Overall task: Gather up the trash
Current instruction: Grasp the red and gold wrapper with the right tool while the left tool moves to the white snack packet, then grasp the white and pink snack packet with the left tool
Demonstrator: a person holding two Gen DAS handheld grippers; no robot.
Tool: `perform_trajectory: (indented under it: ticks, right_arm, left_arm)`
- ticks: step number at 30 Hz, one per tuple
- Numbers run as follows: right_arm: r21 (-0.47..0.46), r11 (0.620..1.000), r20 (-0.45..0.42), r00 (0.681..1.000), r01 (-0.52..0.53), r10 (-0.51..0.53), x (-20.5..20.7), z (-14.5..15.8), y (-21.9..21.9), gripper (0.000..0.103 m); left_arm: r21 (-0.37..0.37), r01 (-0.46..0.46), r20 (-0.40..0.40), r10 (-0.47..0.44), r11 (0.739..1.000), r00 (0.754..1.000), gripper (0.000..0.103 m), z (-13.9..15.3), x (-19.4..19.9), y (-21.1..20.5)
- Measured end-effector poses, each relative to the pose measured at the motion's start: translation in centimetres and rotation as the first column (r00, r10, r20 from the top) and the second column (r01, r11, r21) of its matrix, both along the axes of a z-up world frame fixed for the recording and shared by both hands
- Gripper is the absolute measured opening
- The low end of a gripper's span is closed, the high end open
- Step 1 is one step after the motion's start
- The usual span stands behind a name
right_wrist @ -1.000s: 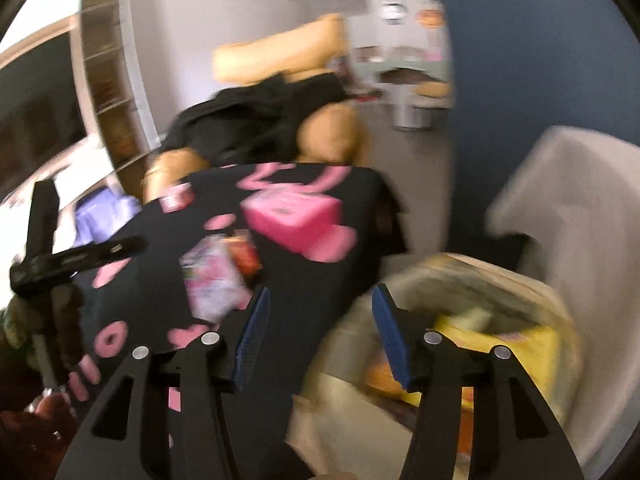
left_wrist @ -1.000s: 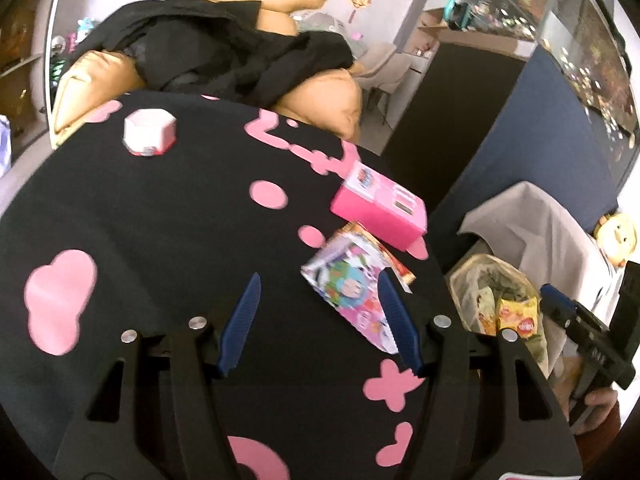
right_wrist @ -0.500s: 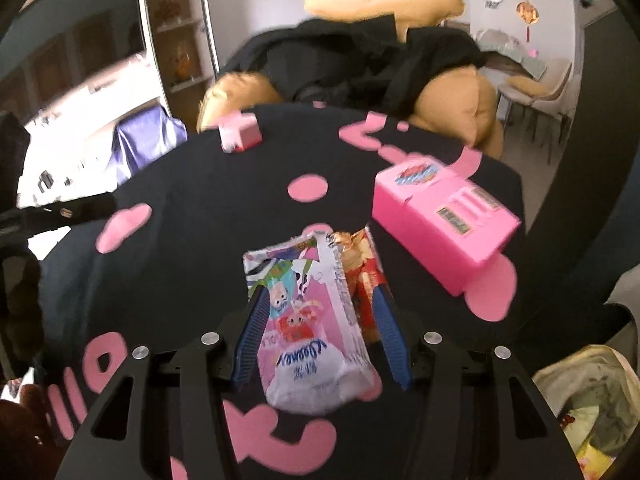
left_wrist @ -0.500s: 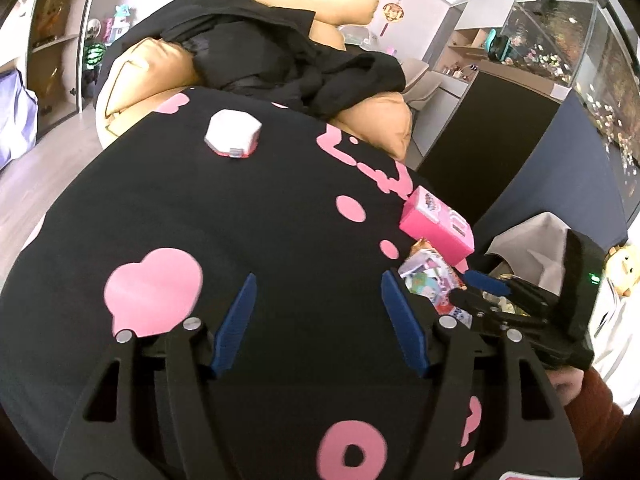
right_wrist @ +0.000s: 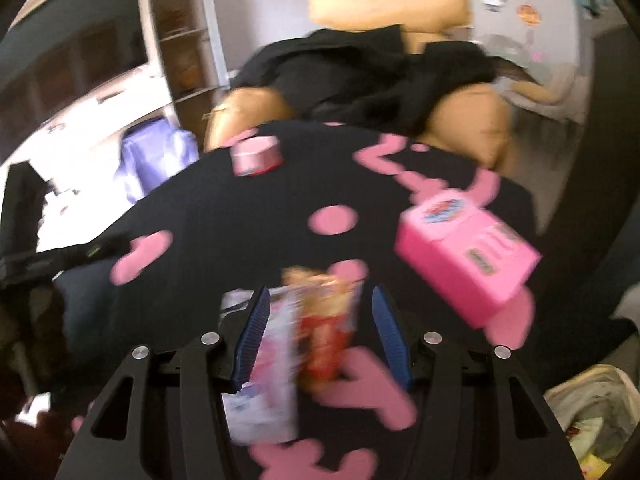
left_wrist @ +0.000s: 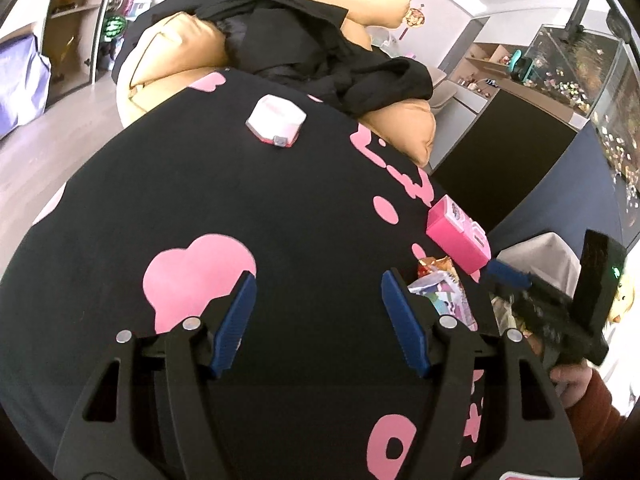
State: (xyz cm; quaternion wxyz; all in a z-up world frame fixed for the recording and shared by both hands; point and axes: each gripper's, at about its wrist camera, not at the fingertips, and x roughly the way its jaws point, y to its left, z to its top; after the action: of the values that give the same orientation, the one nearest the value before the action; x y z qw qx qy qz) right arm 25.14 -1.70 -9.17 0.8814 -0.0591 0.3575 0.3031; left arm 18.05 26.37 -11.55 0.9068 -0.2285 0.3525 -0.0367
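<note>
Left gripper (left_wrist: 318, 316): your jaws stand apart over bare cloth (left_wrist: 224, 200), gripping nothing | Right gripper (right_wrist: 320, 340): your jaws are parted astride two wrappers (right_wrist: 296, 344) lying flat on the cloth, pads not pressing | Pink box (right_wrist: 466, 258): just right of the wrappers | Trash bag (right_wrist: 592, 408): below the table's right edge.

the table (left_wrist: 200, 184) is covered in matt black cloth with flat pink printed shapes. the snack wrappers (right_wrist: 304, 344) look like glossy printed plastic film. the pink box (left_wrist: 456, 236) seems smooth cardboard with a slight sheen. the left gripper (left_wrist: 320, 312) has matt black plastic arms, ribbed blue pads (left_wrist: 404, 320) and shiny metal pins. the armchair (left_wrist: 172, 52) looks like smooth tan leather under soft black fabric (left_wrist: 304, 40).
</note>
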Motion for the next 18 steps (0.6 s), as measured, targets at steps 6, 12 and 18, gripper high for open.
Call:
perform_trajectory:
  ticks: [6, 12, 18]
  right_arm:
    - [0.079, 0.997, -0.143, 0.990, 0.013, -0.001, 3.2, -2.4, 0.3, 0.043]
    - [0.044, 0.999, -0.202, 0.979, 0.005, 0.004, 3.2, -4.4, 1.5, 0.023]
    - [0.063, 0.995, -0.128, 0.990, 0.071, -0.062, 1.1, -2.1, -1.3, 0.019]
  left_arm:
    - [-0.009, -0.009, -0.008, 0.009, 1.000, 1.000, 0.062, -0.2, -0.6, 0.2]
    - [0.002, -0.018, -0.002, 0.018, 1.000, 1.000, 0.062, 0.4, -1.4, -0.1]
    - [0.018, 0.012, 0.007, -0.012, 1.000, 1.000, 0.062, 1.0, -2.1, -1.9]
